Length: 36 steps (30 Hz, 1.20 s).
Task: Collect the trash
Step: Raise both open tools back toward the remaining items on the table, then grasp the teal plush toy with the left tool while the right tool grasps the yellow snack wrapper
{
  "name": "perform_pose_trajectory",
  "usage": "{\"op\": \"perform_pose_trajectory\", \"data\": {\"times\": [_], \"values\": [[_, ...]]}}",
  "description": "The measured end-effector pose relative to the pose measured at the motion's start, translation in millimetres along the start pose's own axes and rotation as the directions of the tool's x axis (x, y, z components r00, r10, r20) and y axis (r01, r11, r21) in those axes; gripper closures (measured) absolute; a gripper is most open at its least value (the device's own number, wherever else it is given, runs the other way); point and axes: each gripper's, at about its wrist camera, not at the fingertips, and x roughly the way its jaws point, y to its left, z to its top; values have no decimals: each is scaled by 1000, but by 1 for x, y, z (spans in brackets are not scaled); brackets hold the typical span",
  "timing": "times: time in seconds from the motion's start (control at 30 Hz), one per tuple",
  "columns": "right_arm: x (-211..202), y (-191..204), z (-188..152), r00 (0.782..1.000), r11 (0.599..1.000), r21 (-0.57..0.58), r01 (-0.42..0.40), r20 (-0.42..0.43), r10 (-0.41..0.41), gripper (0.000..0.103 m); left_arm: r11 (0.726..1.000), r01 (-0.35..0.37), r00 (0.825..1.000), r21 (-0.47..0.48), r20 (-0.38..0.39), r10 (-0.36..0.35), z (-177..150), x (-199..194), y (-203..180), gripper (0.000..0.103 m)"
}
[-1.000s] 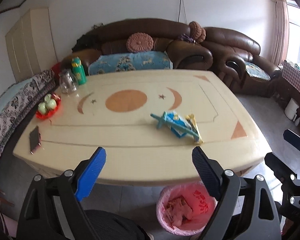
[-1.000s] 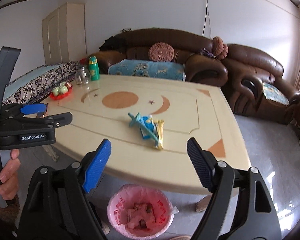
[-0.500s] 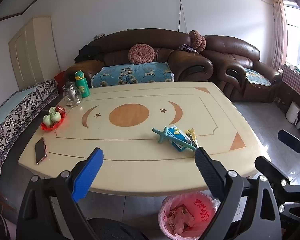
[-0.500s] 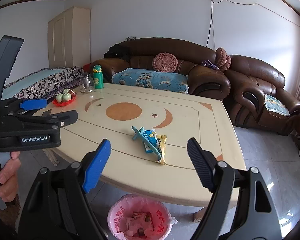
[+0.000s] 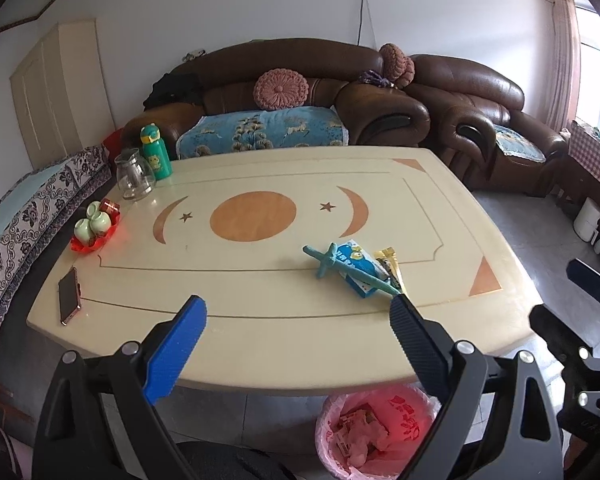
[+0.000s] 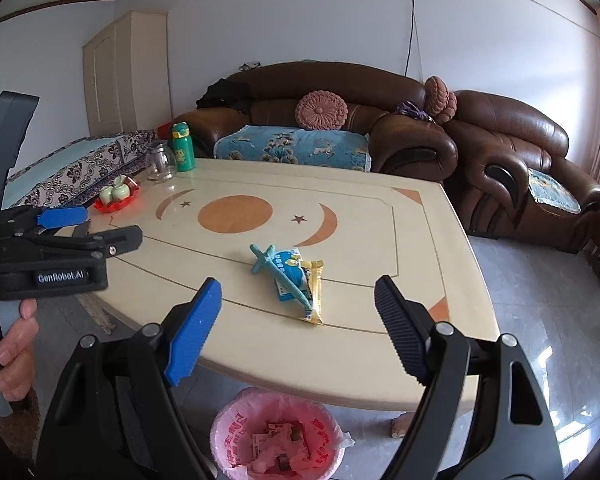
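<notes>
Both grippers have risen and drawn level with the table since a second ago, so that more of the tabletop and less of the bin shows under them; the right gripper (image 6: 298,312) stands with its jaws spread wide and nothing between them, and the left gripper (image 5: 298,330) is likewise wide apart and empty; each hangs short of the near edge of the table (image 6: 228,344); straight ahead of the right gripper, between its fingers as its camera looks, lies the trash: a blue snack packet (image 6: 289,270) with a yellow wrapper (image 6: 313,294) touching its right side and a teal toy sword (image 6: 278,270) laid across the packet; from the left gripper the same heap sits ahead and to the right, close by its right finger; so the right hand looks the nearer and better lined up; the yellow wrapper runs lengthwise away from the right gripper, leaning a little left at its far end, so jaws closing sideways would cross its narrow width; below and before both grippers, under the table edge, stands a bin with a pink liner (image 6: 278,432), already holding scraps; farther off on the left of the table are a phone (image 5: 69,295), a red tray of cups (image 5: 95,227), a glass jar (image 5: 134,174) and a green bottle (image 5: 155,152); beyond is a brown sofa (image 6: 340,120).
</notes>
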Motion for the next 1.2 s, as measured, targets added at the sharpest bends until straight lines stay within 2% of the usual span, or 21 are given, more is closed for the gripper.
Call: {"op": "perform_pose_trajectory", "data": {"times": [0.33,0.73,1.07,1.2], "values": [[46,-21,-9,998,999,31,11,-65,-9,26,1000,-11,998,-21,-68,9,7,59,4,13],[130,-38,-15,991,999,35,15,-131,-11,26,993,17,984,-121,-177,-38,28,149,2,13],[210,-56,-18,983,999,31,-26,-179,31,26,974,28,940,-226,-325,-102,42,256,-12,15],[234,-63,-20,975,998,33,-52,-214,58,26,963,16,912,-271,-392,-125,40,290,-15,20]]}}
